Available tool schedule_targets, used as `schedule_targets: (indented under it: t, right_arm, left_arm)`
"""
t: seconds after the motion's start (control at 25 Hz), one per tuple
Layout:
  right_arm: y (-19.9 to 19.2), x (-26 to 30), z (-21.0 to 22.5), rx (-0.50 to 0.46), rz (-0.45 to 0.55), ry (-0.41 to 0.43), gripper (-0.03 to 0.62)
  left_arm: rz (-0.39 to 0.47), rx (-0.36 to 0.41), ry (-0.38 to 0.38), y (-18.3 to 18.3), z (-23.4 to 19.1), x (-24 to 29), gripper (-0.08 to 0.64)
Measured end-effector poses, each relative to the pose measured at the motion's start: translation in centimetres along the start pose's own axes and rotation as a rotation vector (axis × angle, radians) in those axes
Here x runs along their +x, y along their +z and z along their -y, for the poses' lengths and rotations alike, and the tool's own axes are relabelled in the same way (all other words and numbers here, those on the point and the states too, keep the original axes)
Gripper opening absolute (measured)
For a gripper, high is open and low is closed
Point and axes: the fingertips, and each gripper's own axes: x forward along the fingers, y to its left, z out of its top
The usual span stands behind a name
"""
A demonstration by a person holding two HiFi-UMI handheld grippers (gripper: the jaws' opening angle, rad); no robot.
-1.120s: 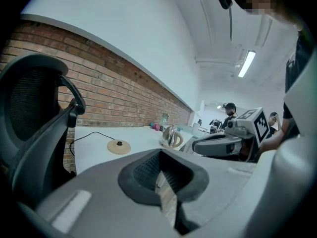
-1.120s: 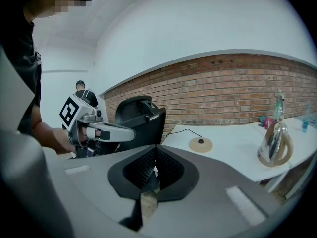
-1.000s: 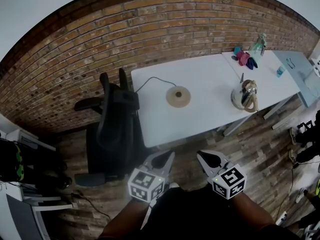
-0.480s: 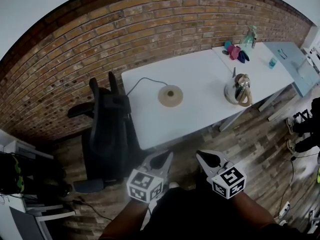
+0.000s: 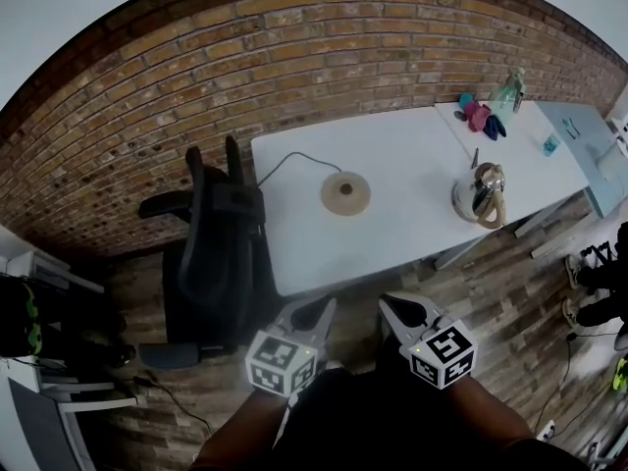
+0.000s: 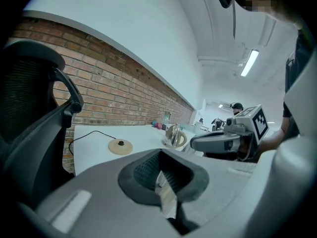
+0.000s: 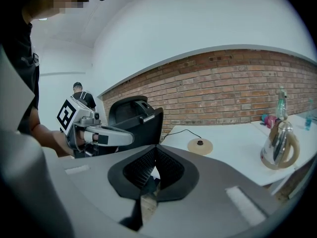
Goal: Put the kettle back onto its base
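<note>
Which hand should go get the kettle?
Probably the right. The kettle stands toward the right end of the table, on the side of the right gripper. The left gripper sits closer to the chair and the base. Both have shut, empty fingers.

Red-brown brick wall (image 5: 294,57), topped by plain white wall (image 5: 59,18). Grey-brown wood-plank floor (image 5: 491,287). Long white table (image 5: 392,214), standing along the brick. Pale grey-blue table (image 5: 594,155), at the white table's right end. Black high-back office chair (image 5: 211,253), armrests fitted, at the white table's left end. Ceiling tube light (image 6: 250,62), lit, white ceiling.
</note>
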Motion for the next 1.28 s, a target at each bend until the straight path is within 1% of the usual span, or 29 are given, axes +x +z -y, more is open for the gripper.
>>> schedule_targets:
  t: [0.28, 0.48, 0.84, 1.08, 1.28]
  right_arm:
    - [1.0, 2.3, 2.0, -0.011, 0.008, 0.066, 0.028]
    - [1.9, 2.5, 5.5, -0.005, 0.025, 0.067, 0.028]
    - [2.8, 1.6, 13.1, 0.029, 0.060, 0.015, 0.028]
    - [2.8, -0.2, 19.0, 0.058, 0.074, -0.067, 0.028]
    - [2.3, -1.6, 23.2, 0.082, 0.070, -0.123, 0.028]
  left_arm:
    - [-0.004, -0.003, 0.063, 0.8, -1.6, 1.5, 0.000]
    - [-0.018, 0.008, 0.068, 1.7, -1.4, 4.4, 0.000]
    - [-0.063, 0.065, 0.031, 3.8, -0.3, 10.9, 0.000]
    - [-0.081, 0.104, -0.024, 5.1, 1.3, 15.9, 0.000]
    - [-0.101, 0.116, -0.051, 5.6, 2.1, 19.5, 0.000]
